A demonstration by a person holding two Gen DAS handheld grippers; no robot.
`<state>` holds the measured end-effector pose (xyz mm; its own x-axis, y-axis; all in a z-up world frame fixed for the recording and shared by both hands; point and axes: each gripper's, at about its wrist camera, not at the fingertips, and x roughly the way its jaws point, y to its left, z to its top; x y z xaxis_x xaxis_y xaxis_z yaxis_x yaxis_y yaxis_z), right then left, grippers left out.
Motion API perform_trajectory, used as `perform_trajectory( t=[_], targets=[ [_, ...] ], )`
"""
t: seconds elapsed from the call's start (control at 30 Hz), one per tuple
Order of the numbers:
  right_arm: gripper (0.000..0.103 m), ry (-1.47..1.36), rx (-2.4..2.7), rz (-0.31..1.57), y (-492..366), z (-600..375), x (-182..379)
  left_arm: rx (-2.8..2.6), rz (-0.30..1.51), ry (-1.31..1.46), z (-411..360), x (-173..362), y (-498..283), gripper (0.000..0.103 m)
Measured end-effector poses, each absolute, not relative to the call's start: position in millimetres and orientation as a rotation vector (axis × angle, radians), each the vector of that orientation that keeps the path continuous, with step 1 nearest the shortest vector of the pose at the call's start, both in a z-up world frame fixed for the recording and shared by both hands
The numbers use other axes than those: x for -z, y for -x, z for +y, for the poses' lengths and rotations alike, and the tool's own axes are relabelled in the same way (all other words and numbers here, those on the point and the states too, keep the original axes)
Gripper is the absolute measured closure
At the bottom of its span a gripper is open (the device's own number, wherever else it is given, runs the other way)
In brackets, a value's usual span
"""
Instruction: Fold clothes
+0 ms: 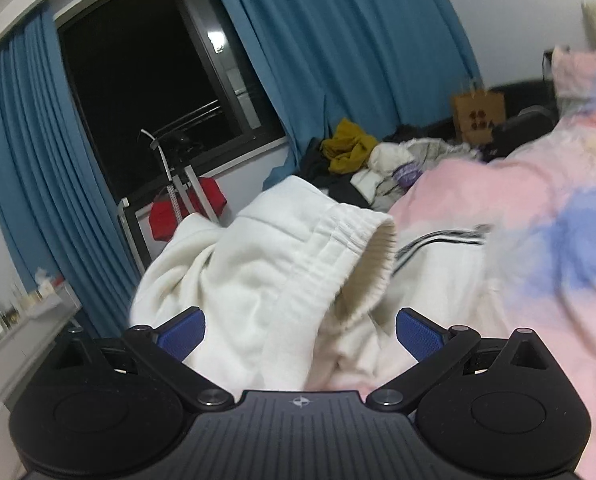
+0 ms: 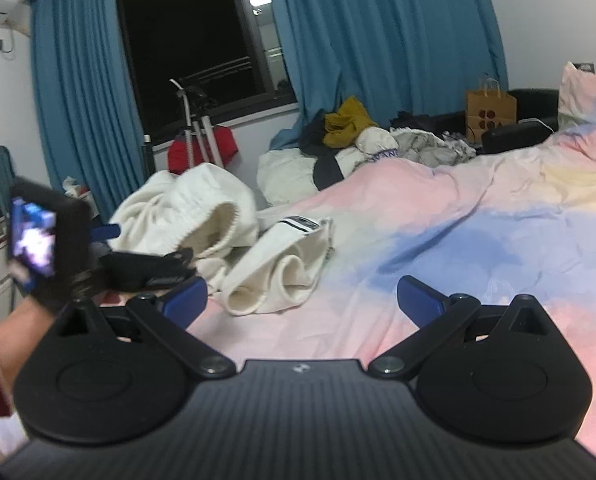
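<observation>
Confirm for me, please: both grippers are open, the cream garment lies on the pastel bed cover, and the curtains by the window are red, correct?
Not quite: the curtains are blue, as the right wrist view shows; the only red there is a bag-like item under the window. The rest holds: left gripper and right gripper are open, and the cream garment lies on the pastel bed cover.

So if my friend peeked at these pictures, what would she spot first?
Probably the crumpled cream fleece garment with a ribbed cuff, bunched up right in front of the open left gripper. Next, the pastel pink, blue and yellow bedcover spreading out ahead of the open right gripper. Behind both hang tall blue curtains beside a dark window.
</observation>
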<state>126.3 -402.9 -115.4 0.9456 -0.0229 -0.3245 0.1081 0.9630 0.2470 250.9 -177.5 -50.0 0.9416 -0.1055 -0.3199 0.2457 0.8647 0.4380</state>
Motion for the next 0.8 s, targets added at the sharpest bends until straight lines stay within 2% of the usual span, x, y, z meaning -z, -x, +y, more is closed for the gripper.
perform_trajectory(
  t=[0.13,0.23,0.3,0.33,0.37,0.5,0.57,0.8],
  targets=[
    [0.0,-0.273,0.073,0.345,-140,-412,127,0.134,0.295,-0.527,-195,61,-301,0.004],
    [0.0,-0.273,0.055,0.351,-147,-412,133,0.126,0.277,-0.508,-202,58,-326,0.013],
    [0.0,-0.274,0.043,0.355,-152,-412,137,0.138,0.26,-0.504,-206,52,-335,0.027],
    [0.0,-0.274,0.037,0.357,-154,-412,139,0.148,0.25,-0.505,-208,49,-338,0.046],
    [0.0,-0.274,0.031,0.359,-157,-413,141,0.148,0.238,-0.508,-209,45,-336,0.052],
    [0.0,-0.288,0.004,0.345,-161,-412,141,0.205,0.155,-0.481,-198,15,-307,0.065],
    [0.0,-0.298,-0.006,0.329,-161,-412,139,0.245,0.162,-0.469,-187,-3,-290,0.095],
    [0.0,-0.435,-0.097,0.265,-146,-420,125,0.374,0.09,-0.446,-142,-47,-191,0.096]
  ],
)
